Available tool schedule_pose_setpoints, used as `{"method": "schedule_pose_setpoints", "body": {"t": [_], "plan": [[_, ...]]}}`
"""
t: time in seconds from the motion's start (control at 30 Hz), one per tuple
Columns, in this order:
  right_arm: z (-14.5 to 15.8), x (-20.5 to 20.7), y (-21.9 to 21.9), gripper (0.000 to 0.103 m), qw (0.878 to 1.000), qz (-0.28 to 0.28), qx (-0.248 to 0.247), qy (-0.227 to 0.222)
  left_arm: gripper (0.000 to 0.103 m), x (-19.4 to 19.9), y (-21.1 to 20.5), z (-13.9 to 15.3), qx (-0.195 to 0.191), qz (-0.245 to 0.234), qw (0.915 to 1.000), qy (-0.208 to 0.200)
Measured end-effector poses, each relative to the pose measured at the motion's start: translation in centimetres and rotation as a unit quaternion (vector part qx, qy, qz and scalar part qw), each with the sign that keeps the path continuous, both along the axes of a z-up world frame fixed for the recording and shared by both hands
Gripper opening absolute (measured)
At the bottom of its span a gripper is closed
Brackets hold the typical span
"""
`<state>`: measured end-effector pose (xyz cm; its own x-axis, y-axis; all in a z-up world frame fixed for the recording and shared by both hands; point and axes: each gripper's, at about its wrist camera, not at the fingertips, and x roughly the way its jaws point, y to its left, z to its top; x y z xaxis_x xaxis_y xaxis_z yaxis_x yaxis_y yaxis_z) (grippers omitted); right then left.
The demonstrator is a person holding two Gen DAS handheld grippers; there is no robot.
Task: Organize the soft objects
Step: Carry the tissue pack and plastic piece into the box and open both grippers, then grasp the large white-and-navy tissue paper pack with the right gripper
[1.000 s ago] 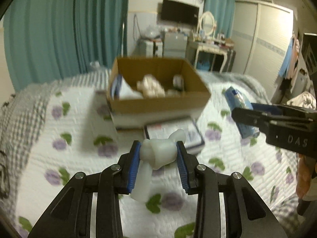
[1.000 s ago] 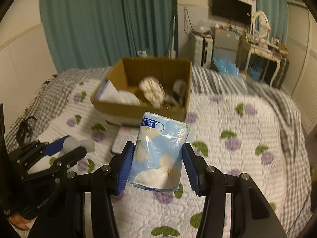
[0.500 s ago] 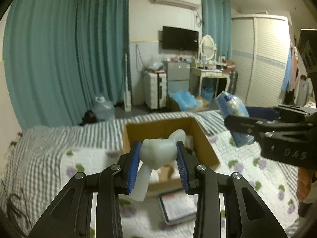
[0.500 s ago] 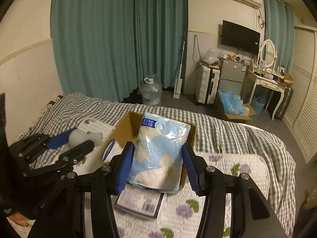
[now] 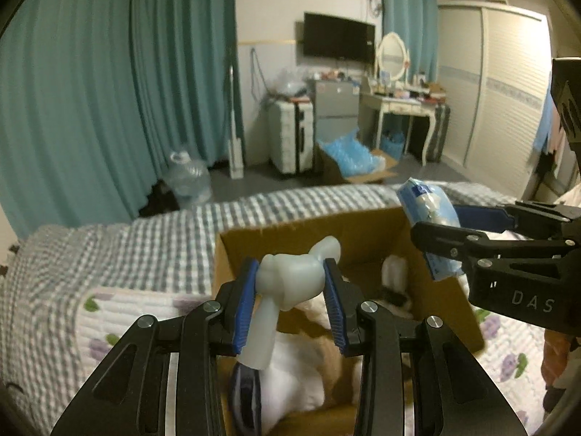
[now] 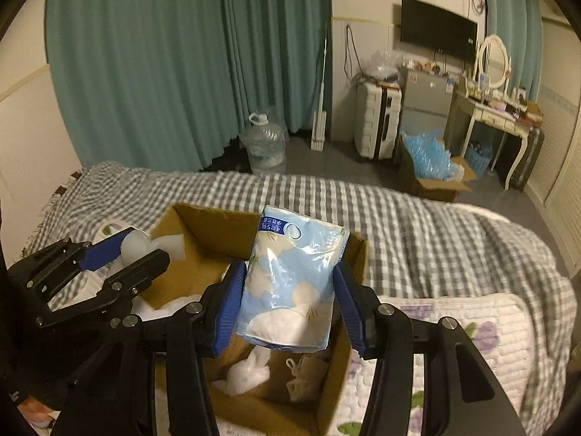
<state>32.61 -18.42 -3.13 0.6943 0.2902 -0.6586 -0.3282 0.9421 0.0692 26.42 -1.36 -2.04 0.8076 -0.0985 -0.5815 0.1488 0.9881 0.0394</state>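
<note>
A pale white rubbery squeeze toy with a stubby tube at its lower end (image 5: 287,283) sits clamped between the blue pads of the left tongs (image 5: 288,301), held in the air over the near end of the open brown cardboard box (image 5: 450,309). The right tongs (image 6: 288,309) are closed on a soft blue plastic pack of tissues printed with white flowers (image 6: 290,287), which stands upright between the pads, also above the box, toward its far wall. Seen from the left wrist, the pack (image 5: 428,225) hovers at the box's right rim. Inside the box lie white fluffy stuffing (image 6: 243,372) and a small beige knotted piece (image 6: 305,378), with more white soft material (image 5: 297,374) on the side under the toy. The box rests on a bed covered by a grey-and-white checked blanket (image 6: 417,225) and a white quilt with purple flowers (image 6: 483,330). Beyond the box, past the bed's far edge, teal curtains (image 6: 163,72) hang, and a clear water jug (image 6: 263,145) stands on the floor.
</note>
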Motion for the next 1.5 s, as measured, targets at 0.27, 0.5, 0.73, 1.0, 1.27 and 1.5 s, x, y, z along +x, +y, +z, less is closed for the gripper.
{"method": "schedule_pose_setpoints", "body": {"t": [0.27,0.5,0.73,1.0,1.27,1.5], "plan": [[-3.3,2.1,0.0,0.075,1.0,-0.01,0.006,0.003,0.044,2.1,-0.7,-3.2,0.02,-0.003,0.9996,0.02],[-0.4,0.9,-1.4,0.082,0.999,-0.029,0.01,-0.026,0.074,2.0,-0.6,-2.5,0.016,0.016,0.9997,0.003],[7.1,-4.9,-3.0,0.09,0.997,-0.038,-0.002,-0.072,0.077,-1.1,0.2,3.3,0.005,0.053,0.9981,-0.033],[14.3,-14.0,-3.1,0.09,0.992,-0.045,-0.033,-0.113,0.09,-10.2,1.0,12.6,0.007,0.053,0.9909,-0.124],[16.9,-22.2,-1.6,0.09,0.989,-0.024,-0.043,-0.138,0.092,-17.5,3.6,16.8,-0.011,0.055,0.9871,-0.15],[14.1,-25.5,-0.4,0.095,0.989,-0.017,-0.031,-0.144,0.092,-20.4,4.7,15.2,-0.007,0.059,0.9866,-0.152]]}}
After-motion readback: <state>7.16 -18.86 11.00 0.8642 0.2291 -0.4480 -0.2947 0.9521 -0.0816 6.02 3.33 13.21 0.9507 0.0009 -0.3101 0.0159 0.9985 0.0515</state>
